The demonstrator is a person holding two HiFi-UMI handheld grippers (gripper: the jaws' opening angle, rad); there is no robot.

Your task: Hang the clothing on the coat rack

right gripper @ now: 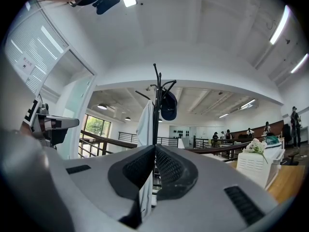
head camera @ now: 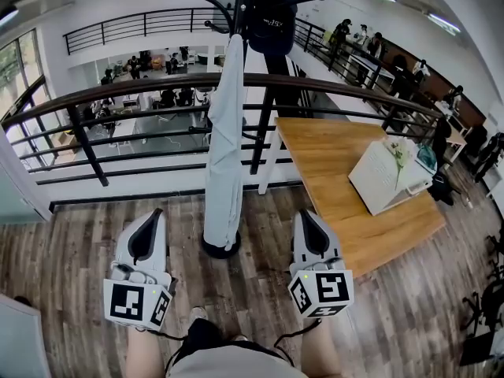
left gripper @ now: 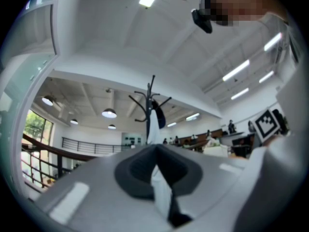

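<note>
A black coat rack (head camera: 239, 6) stands on the wood floor just before the railing. A long white garment (head camera: 224, 132) hangs from it down to its base, and a dark cap (head camera: 272, 18) hangs near the top. My left gripper (head camera: 155, 213) is low at the left of the rack's base, shut and holding nothing. My right gripper (head camera: 302, 214) is at the right of the base, also shut and holding nothing. Both gripper views look up at the rack (left gripper: 152, 95) (right gripper: 155, 95) from a distance, with the white garment (left gripper: 153, 124) (right gripper: 145, 122) and the cap (right gripper: 169, 105) on it.
A dark metal railing (head camera: 157, 85) runs behind the rack. A wooden table (head camera: 339, 172) stands at the right with a white box and flowers (head camera: 386, 176) on it. People sit at desks far beyond the railing. The holder's legs show at the bottom edge.
</note>
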